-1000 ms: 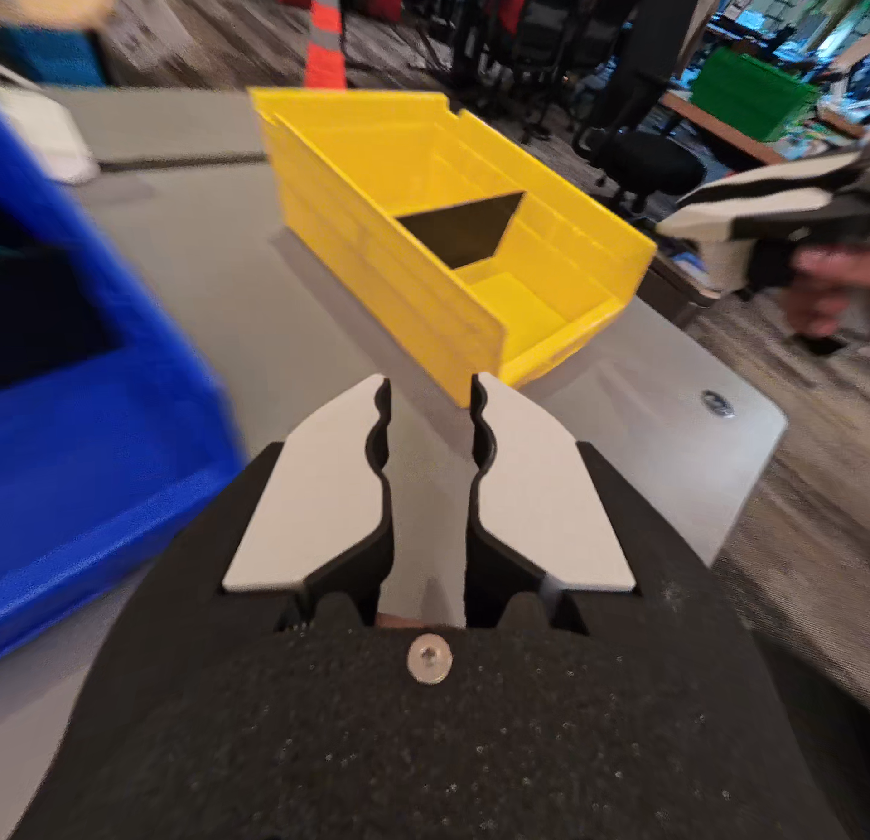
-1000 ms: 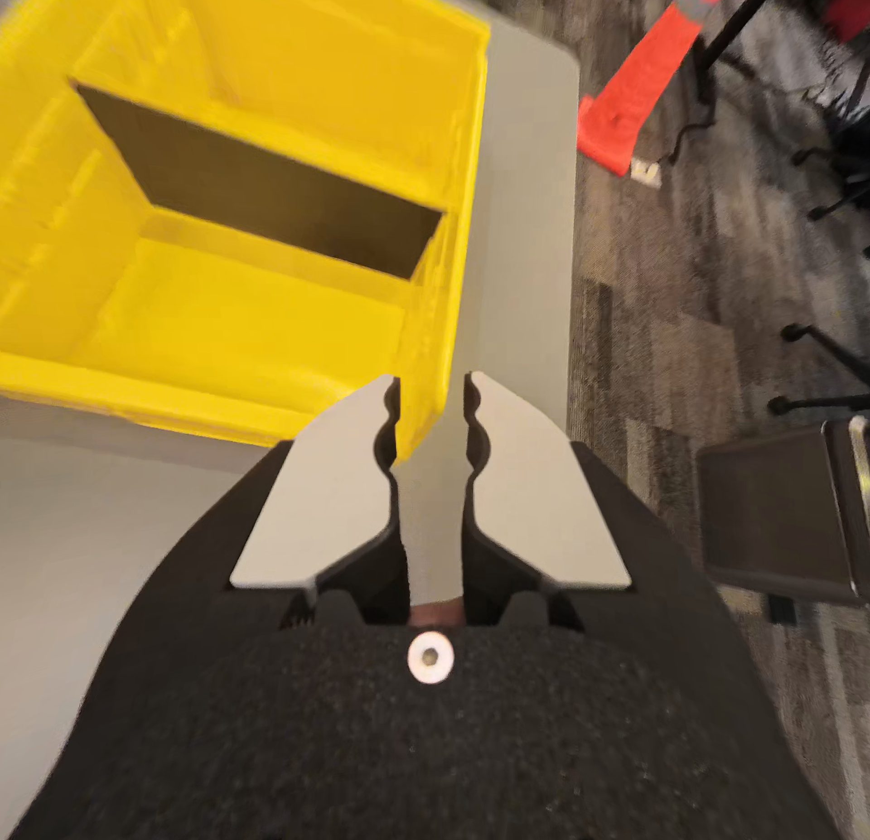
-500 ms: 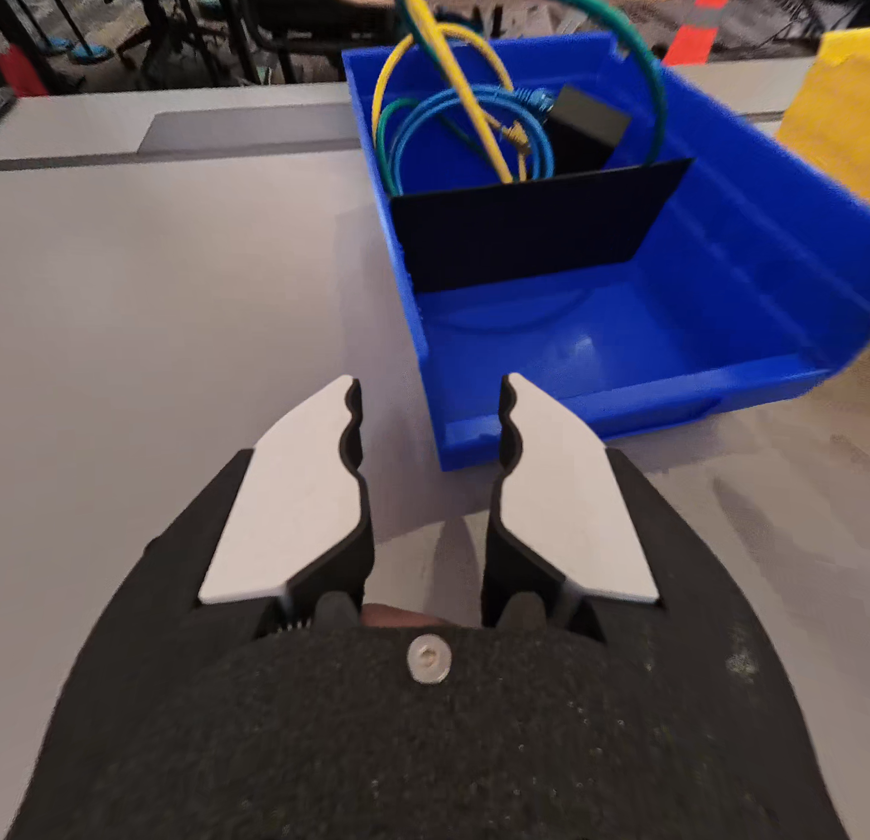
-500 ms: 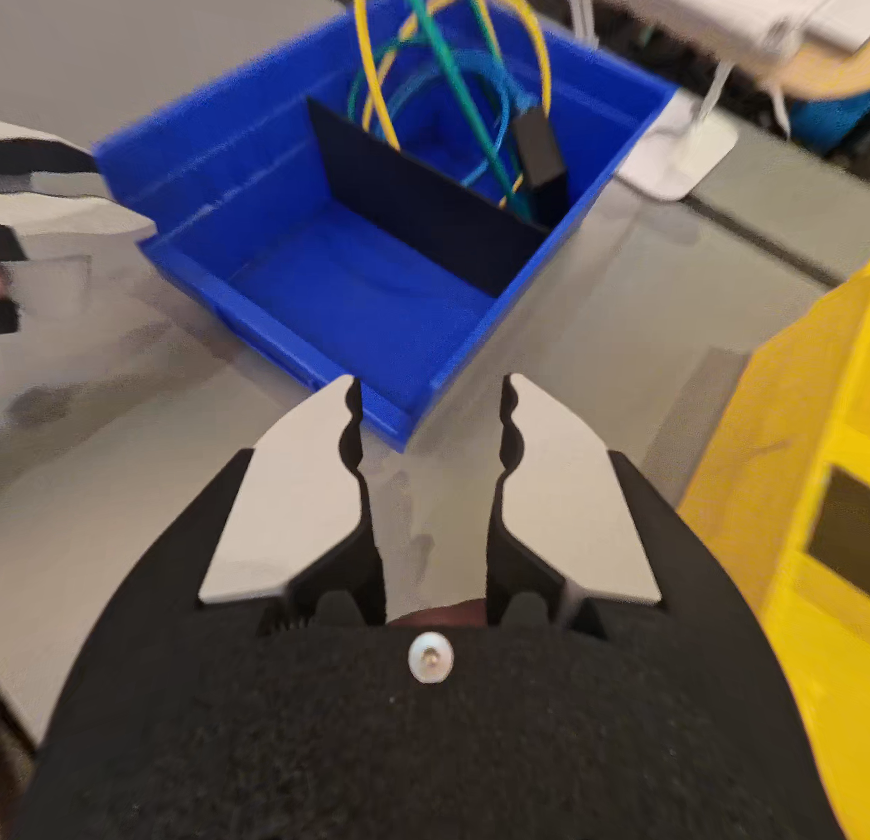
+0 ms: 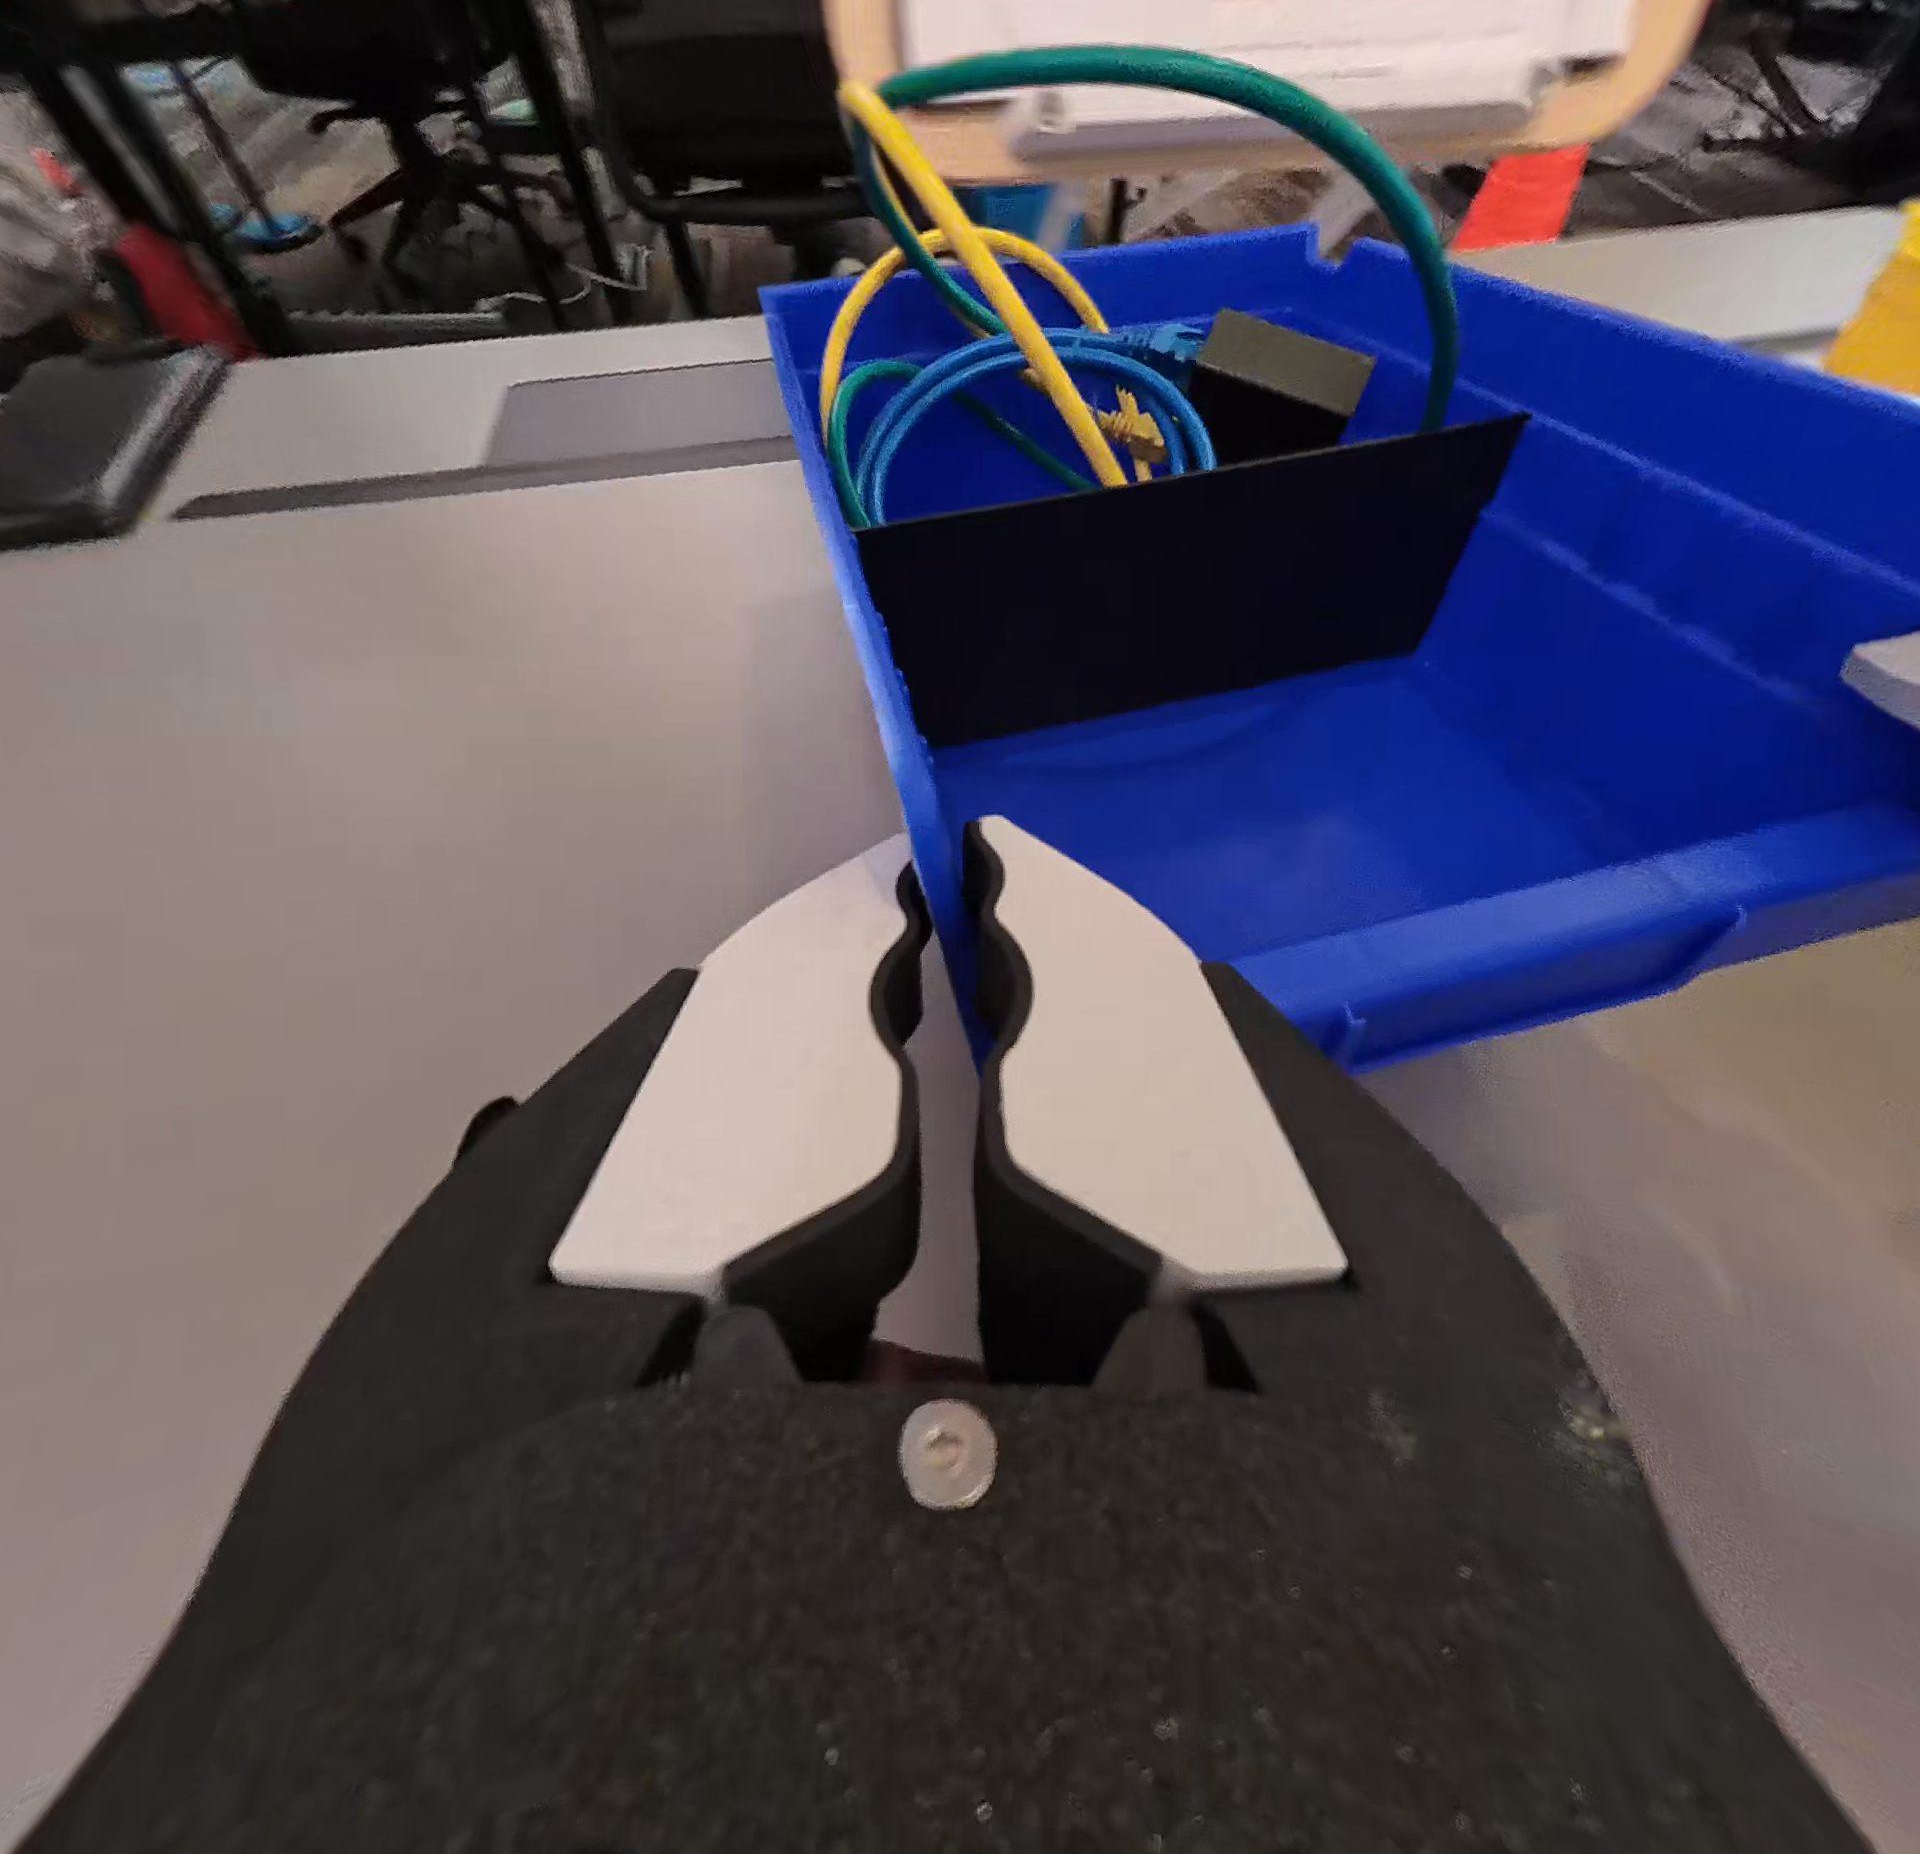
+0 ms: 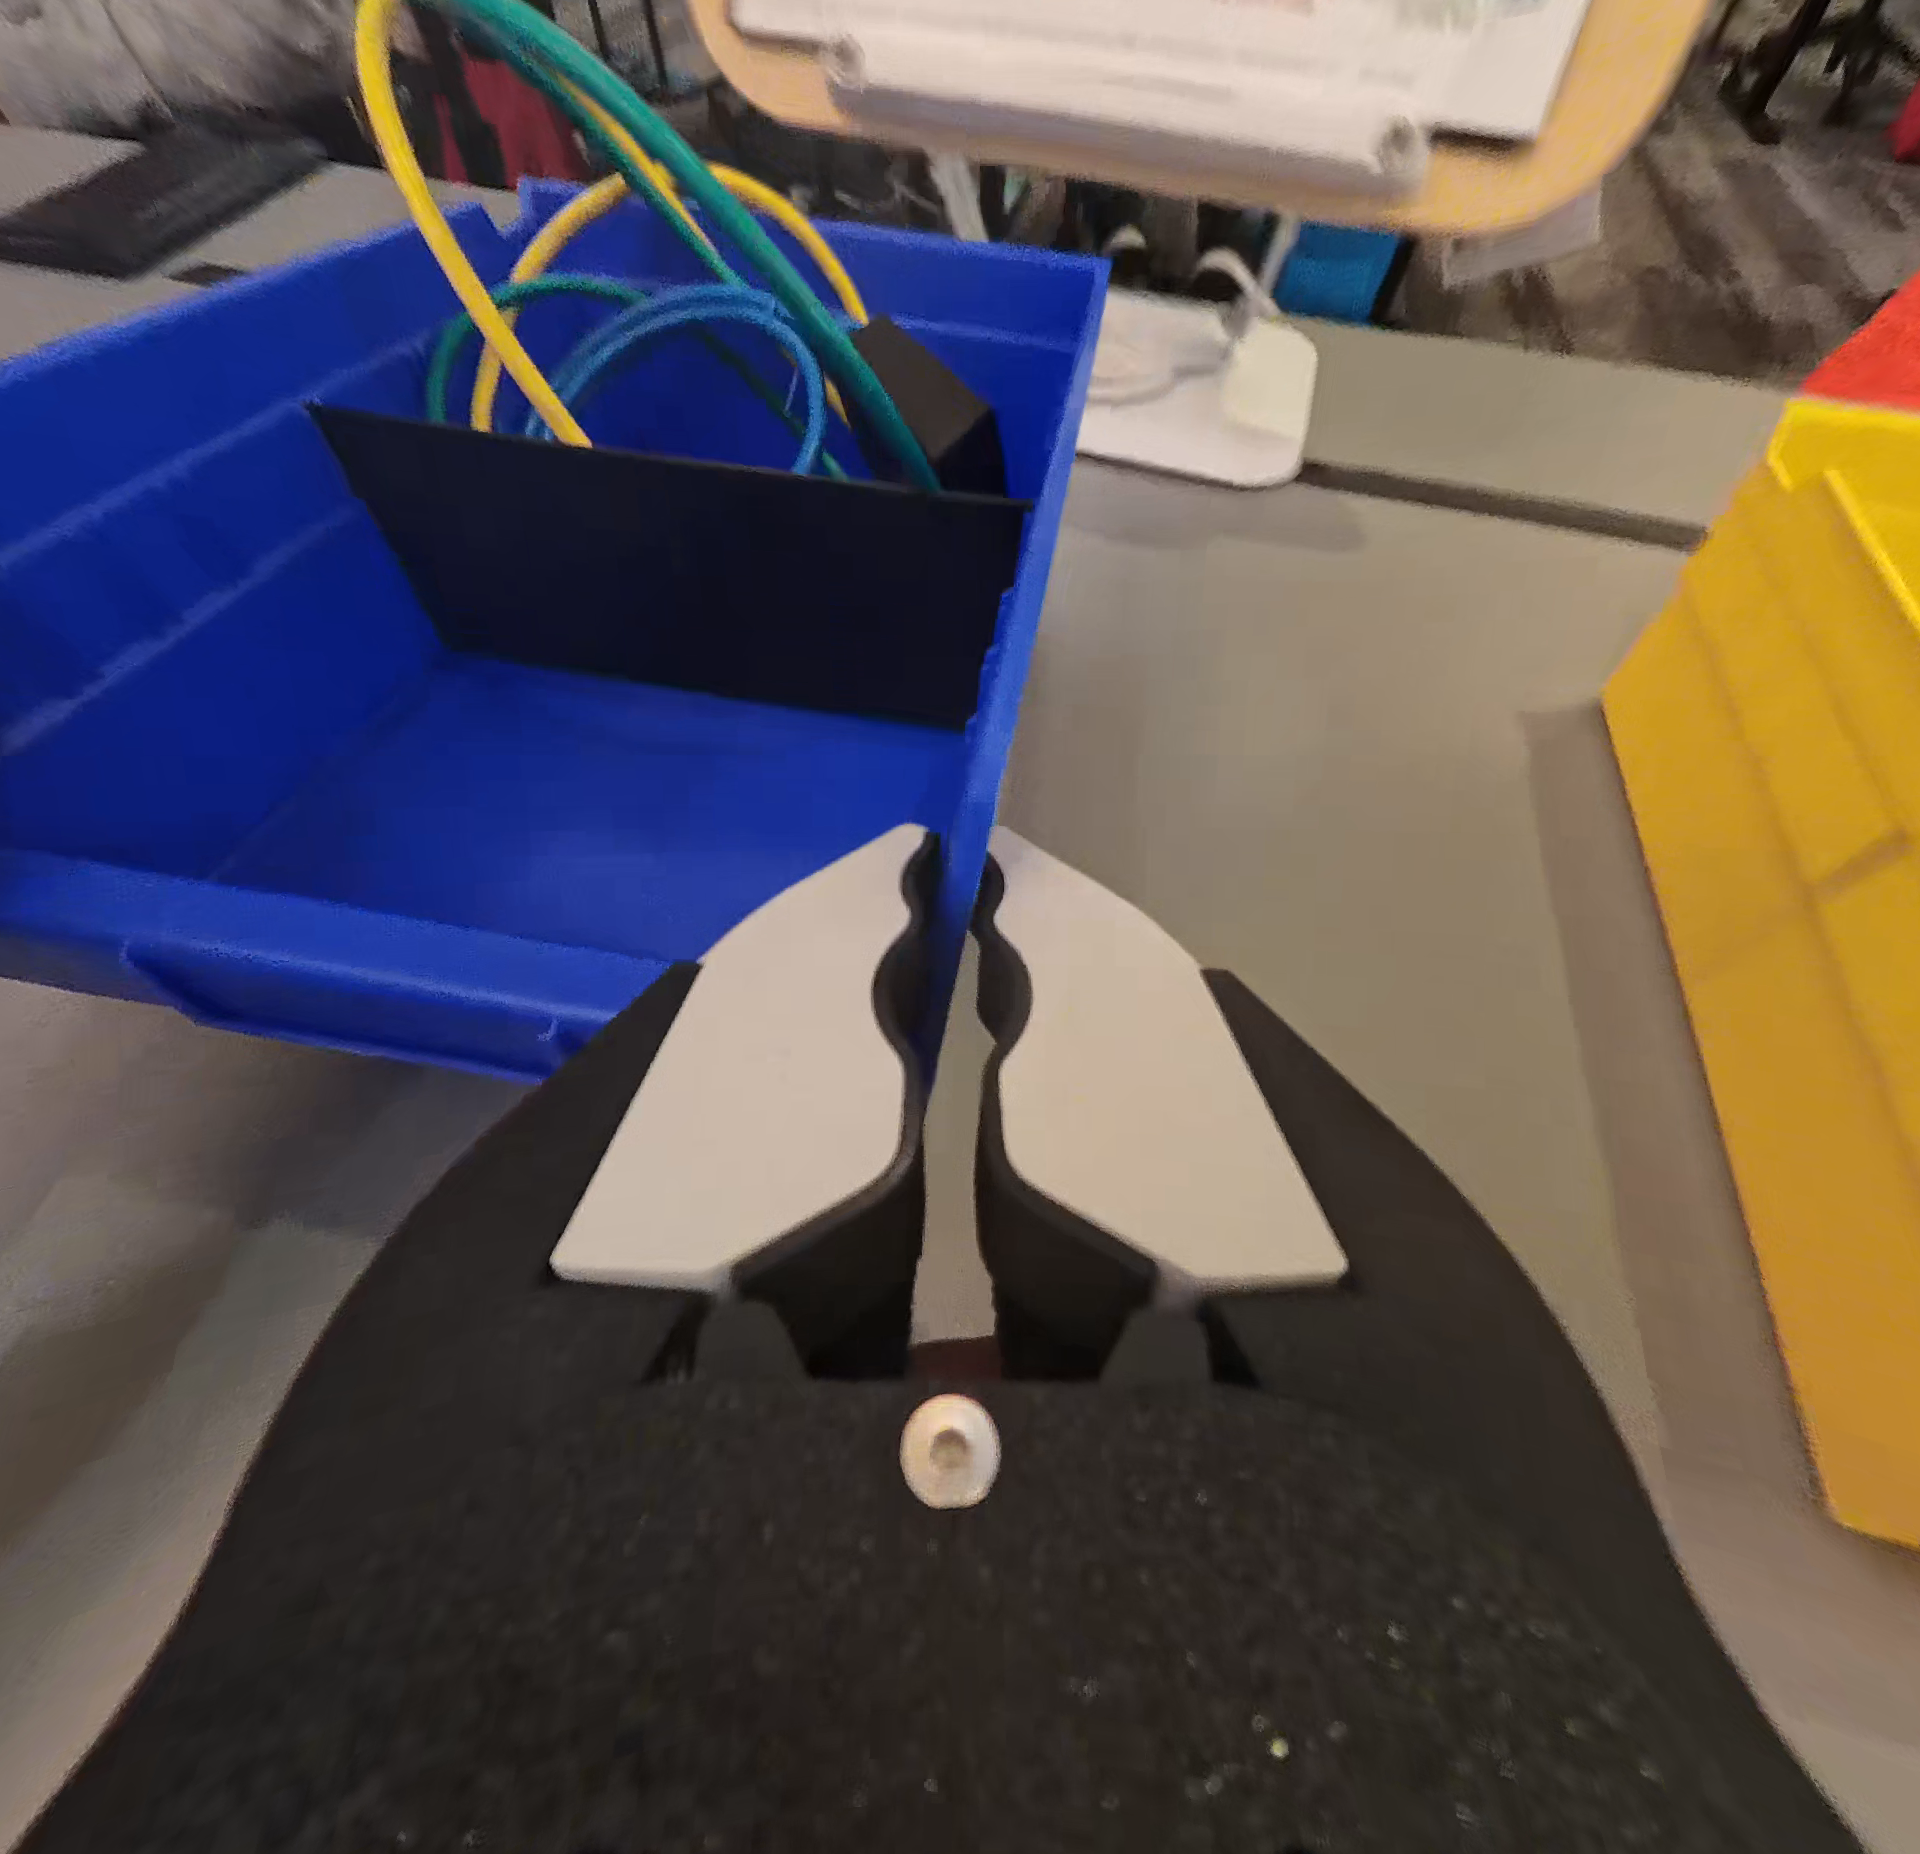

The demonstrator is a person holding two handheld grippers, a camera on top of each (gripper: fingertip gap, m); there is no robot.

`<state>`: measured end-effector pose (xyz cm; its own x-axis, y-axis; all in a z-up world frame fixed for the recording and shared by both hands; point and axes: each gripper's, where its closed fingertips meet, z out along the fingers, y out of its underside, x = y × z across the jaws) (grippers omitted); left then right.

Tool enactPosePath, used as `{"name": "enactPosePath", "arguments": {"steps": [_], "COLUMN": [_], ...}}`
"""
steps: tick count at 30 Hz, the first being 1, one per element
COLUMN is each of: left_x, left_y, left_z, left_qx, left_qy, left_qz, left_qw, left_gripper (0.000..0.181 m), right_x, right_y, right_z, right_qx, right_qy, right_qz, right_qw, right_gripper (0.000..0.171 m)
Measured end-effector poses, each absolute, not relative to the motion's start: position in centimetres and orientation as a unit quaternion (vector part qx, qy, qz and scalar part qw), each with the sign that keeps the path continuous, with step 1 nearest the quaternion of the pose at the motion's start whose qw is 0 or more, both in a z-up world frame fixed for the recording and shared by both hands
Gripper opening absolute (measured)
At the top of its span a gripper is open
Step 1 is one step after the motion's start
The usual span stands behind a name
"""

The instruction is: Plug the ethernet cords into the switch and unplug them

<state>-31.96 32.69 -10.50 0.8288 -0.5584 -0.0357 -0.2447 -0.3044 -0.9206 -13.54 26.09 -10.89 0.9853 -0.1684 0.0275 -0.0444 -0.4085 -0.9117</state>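
Blue, yellow and green ethernet cords [image 5: 1039, 402] loop glossy behind a black divider [image 5: 1174, 589] in the blue plastic bin [image 5: 1662, 900], beside the boxy black switch [image 5: 1283, 381]. Left gripper [image 5: 948, 848] jaws clamp the bin's left wall; right gripper [image 6: 961, 859] jaws pinch its right wall.

Both grippers are held low and level, pointing forward. The left gripper [image 5: 948, 854] fills the lower centre of its own frame, its two grey-faced fingers [image 5: 774, 1072] drawn nearly together with only a thin slit between them. The right gripper [image 6: 954, 854] sits the same way at the lower centre of its frame, fingers [image 6: 1132, 1077] almost closed. A grey fingertip of the right gripper pokes in at the right edge of the left view.
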Motion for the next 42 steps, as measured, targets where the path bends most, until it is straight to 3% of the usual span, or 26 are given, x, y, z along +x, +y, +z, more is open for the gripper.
{"name": "enactPosePath", "arguments": {"steps": [8, 12, 18, 22, 27, 32, 37, 42], "left_x": [-45.3, -50.4, -51.8, -53.9, -54.6, -55.6, -51.4, -44.4], "left_y": [36.8, 39.2, 41.1, 41.6, 40.9, 39.1, 36.1, 31.3], "left_z": [-7.5, -9.3, -12.2, -15.5, -13.8, -10.4, -9.2, -10.3], "left_qx": [-0.783, -0.793, -0.812, -0.867, -0.857, -0.815, -0.795, -0.784], "left_qy": [0.200, 0.196, 0.195, 0.144, 0.087, 0.043, 0.108, 0.207], "left_qz": [-0.093, -0.065, -0.063, -0.041, -0.103, -0.134, -0.137, -0.173], "left_qw": [0.582, 0.574, 0.547, 0.476, 0.497, 0.562, 0.582, 0.559], "left_gripper": [0.003, 0.003, 0.004, 0.013, 0.025, 0.033, 0.036, 0.036], "right_x": [-26.3, -31.7, -33.4, -35.9, -34.2, -29.7, -20.4, -10.8], "right_y": [31.4, 33.5, 34.2, 33.8, 31.1, 25.4, 20.3, 15.3], "right_z": [-8.7, -10.4, -12.7, -13.8, -11.1, -5.2, -2.3, -2.8], "right_qx": [-0.804, -0.812, -0.805, -0.816, -0.764, -0.647, -0.621, -0.631], "right_qy": [0.037, 0.026, 0.040, -0.003, -0.078, -0.139, -0.104, -0.052], "right_qz": [-0.027, -0.039, -0.049, 0.047, -0.015, -0.111, -0.188, -0.226], "right_qw": [0.593, 0.582, 0.590, 0.576, 0.640, 0.742, 0.754, 0.740], "right_gripper": [0.005, 0.006, 0.006, 0.013, 0.035, 0.026, 0.024, 0.019]}}
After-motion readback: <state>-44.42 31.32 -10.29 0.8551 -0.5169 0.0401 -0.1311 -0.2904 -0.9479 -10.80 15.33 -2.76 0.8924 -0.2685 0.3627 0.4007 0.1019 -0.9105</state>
